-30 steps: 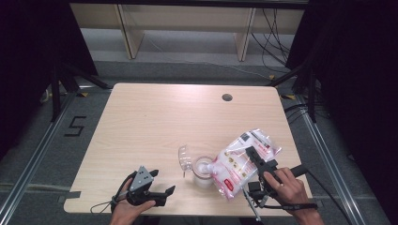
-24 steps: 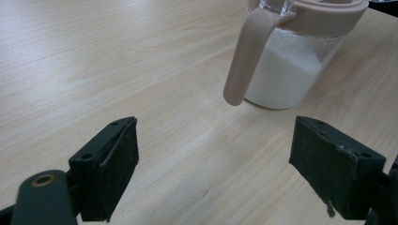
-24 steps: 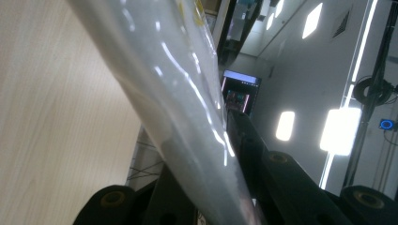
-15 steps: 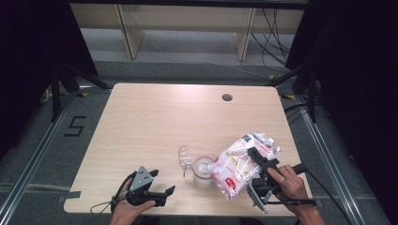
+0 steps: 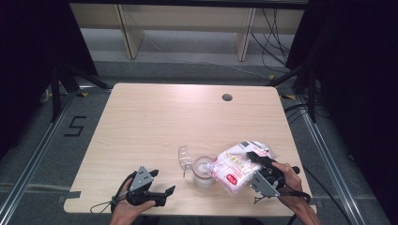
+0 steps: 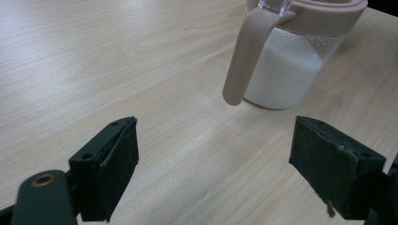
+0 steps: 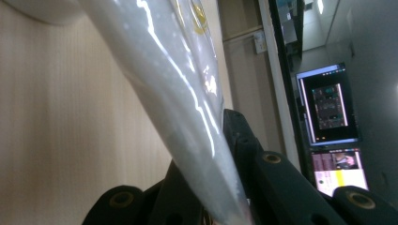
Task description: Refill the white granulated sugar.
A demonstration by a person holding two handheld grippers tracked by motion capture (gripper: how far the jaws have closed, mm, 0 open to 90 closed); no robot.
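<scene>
Your right gripper (image 5: 259,164) is clamped tight on the bag (image 5: 237,164), which leans over the jar (image 5: 202,171) of white grains. Your left gripper (image 6: 225,168) waits with its jaws wide apart, holding nothing, near the jar's handle (image 6: 245,56). If the bag tips too fast, grains may spill beside the jar, or the bag may knock it over.

table (image 5: 155,122): pale wood | on it: jar (image 5: 203,172); clear lid (image 5: 185,159)

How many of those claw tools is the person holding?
2: the left gripper hangs open by the table's near edge, and the right gripper is clamped on the bag beside the jar.
</scene>
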